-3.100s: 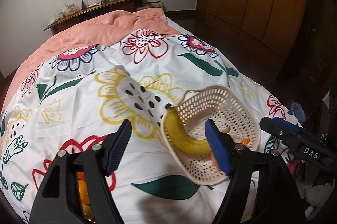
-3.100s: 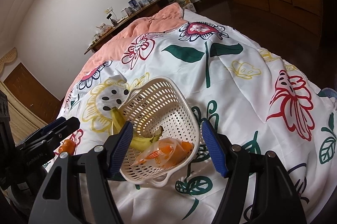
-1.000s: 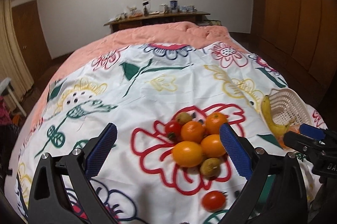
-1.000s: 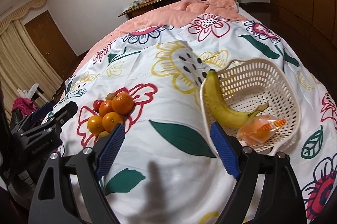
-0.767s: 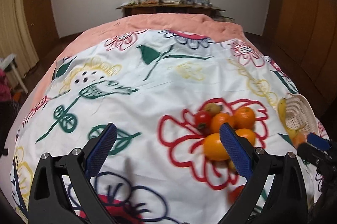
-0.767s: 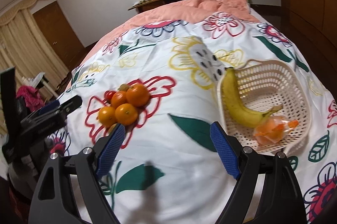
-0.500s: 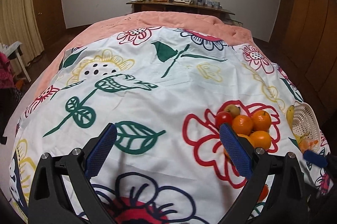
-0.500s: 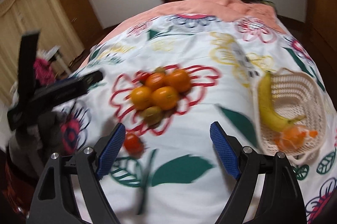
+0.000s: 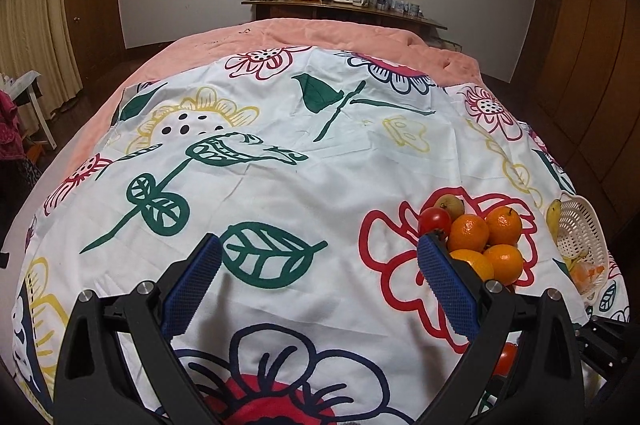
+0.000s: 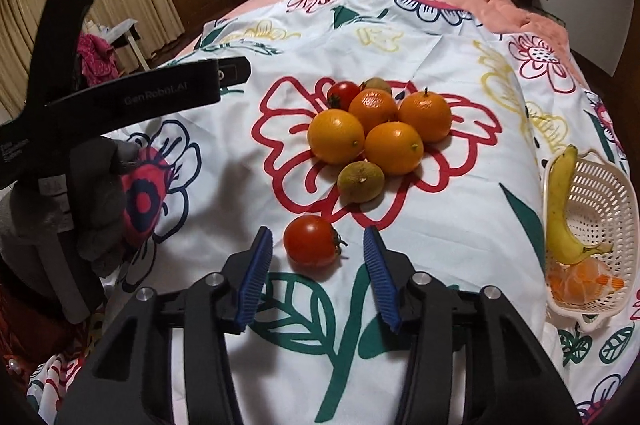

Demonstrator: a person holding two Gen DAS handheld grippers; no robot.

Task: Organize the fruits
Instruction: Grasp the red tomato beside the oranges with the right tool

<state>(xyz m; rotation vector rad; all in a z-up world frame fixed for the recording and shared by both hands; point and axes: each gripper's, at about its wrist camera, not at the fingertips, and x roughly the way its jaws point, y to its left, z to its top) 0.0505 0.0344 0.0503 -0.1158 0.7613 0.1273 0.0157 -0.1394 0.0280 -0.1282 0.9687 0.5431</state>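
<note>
In the left wrist view, the left tool (image 9: 318,279) is seen with its blue pads spread wide and nothing between them, held over the flowered sheet (image 9: 280,185) that covers the bed. A cluster of oranges (image 9: 486,241) is found toward the right edge of the bed, partly hidden behind the tool's right pad (image 9: 446,289), with a tomato (image 9: 435,220) at the cluster's far left side. A white basket (image 9: 580,241) is seen at the right edge of the bed, with a banana (image 9: 553,215) against its near rim. In the right wrist view, the right tool (image 10: 316,275) is shown parted, with a lone tomato (image 10: 311,241) lying on the sheet (image 10: 460,225) just ahead of its fingertips and untouched by either pad. The oranges (image 10: 380,129) are piled beyond it, a brownish-green fruit (image 10: 361,181) resting against their near side. The basket (image 10: 600,225) lies at the right edge of the bed, holding the banana (image 10: 560,213) and a bagged orange item (image 10: 580,281). The left tool (image 10: 132,93) is seen at the left, held in a gloved hand (image 10: 96,193).
</note>
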